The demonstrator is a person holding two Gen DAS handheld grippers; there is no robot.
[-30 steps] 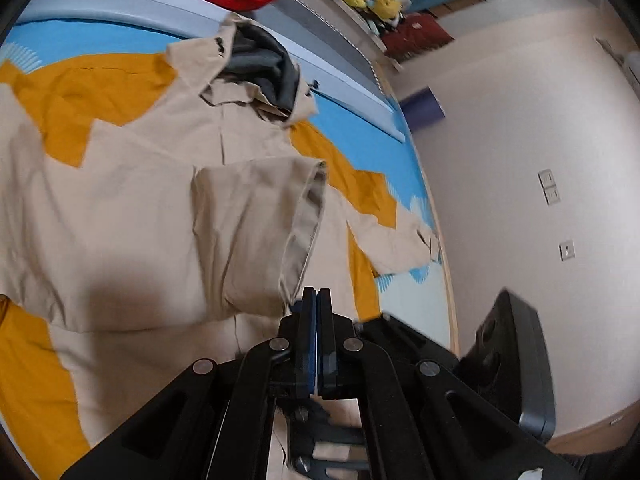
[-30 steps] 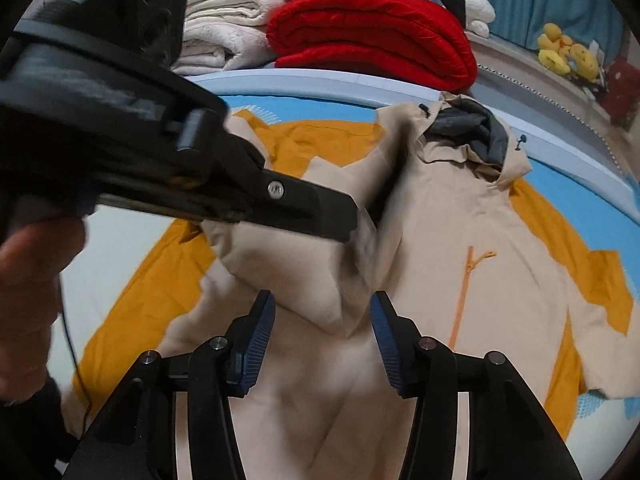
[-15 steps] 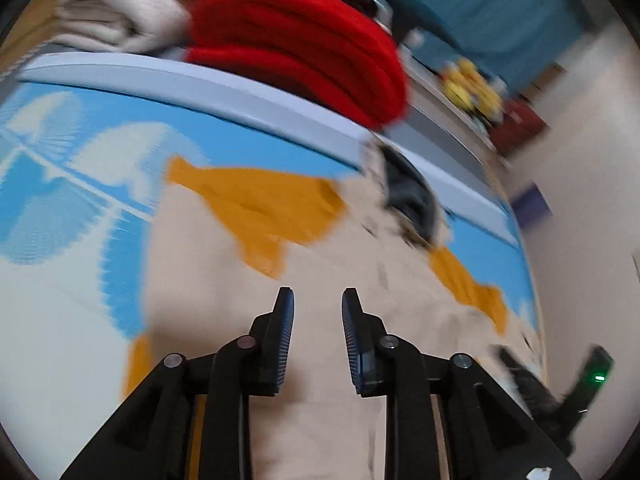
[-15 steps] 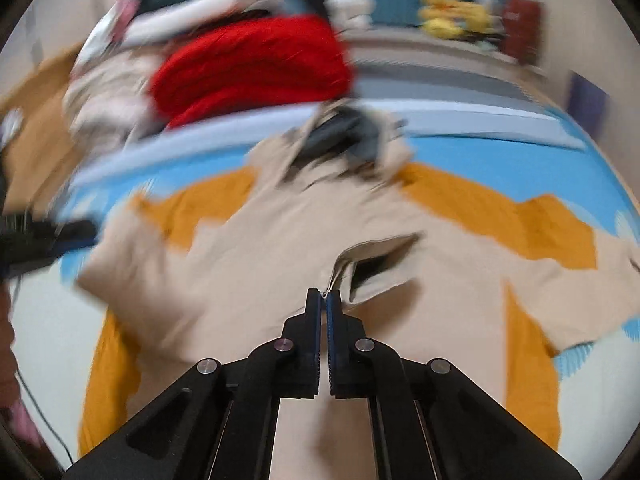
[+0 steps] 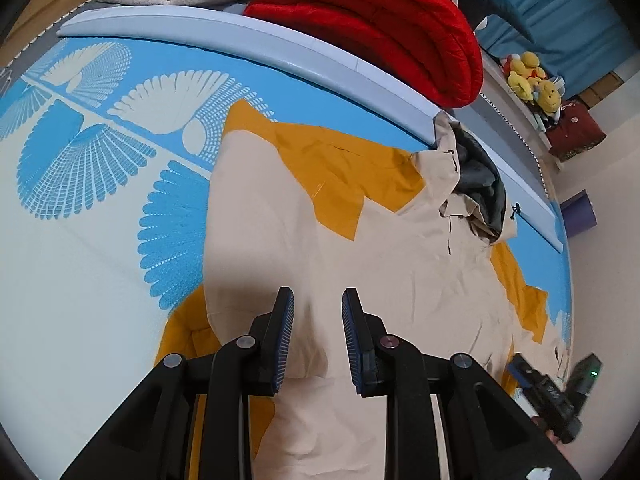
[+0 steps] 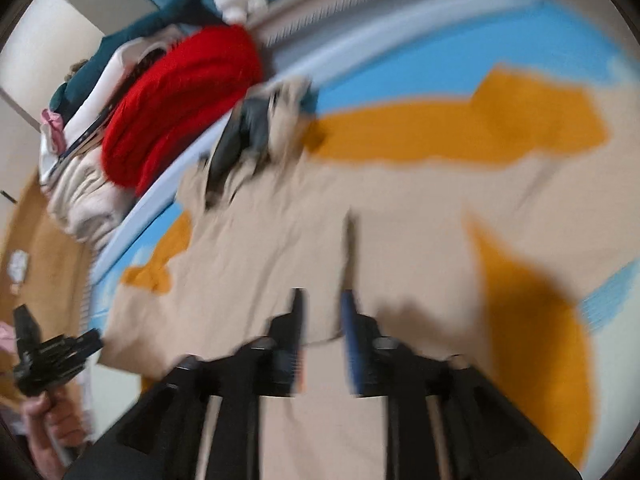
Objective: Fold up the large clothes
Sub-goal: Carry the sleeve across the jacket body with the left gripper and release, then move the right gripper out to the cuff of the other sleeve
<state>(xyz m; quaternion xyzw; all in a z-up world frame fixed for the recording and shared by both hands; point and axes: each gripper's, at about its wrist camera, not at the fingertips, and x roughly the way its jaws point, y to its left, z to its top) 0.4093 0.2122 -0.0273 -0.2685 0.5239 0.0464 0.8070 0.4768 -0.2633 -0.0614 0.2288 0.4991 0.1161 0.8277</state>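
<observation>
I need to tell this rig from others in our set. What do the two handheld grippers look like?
Both are matte black plastic. The left gripper has angular, triangulated linkage arms with round silver pivot pins, and two flat fingers faced with blue ribbed pads. The right gripper, though blurred, shows the same black frame and blue pads. Seen from the left wrist view, its body carries a small green light. No sleeve shows clearly.

No legible text, labels, brands or numbers in either view

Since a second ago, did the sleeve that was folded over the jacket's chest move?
Yes. The jacket now lies flat below its hood; the folded sleeve no longer rests across the chest, and the left tongs hover open above.
</observation>
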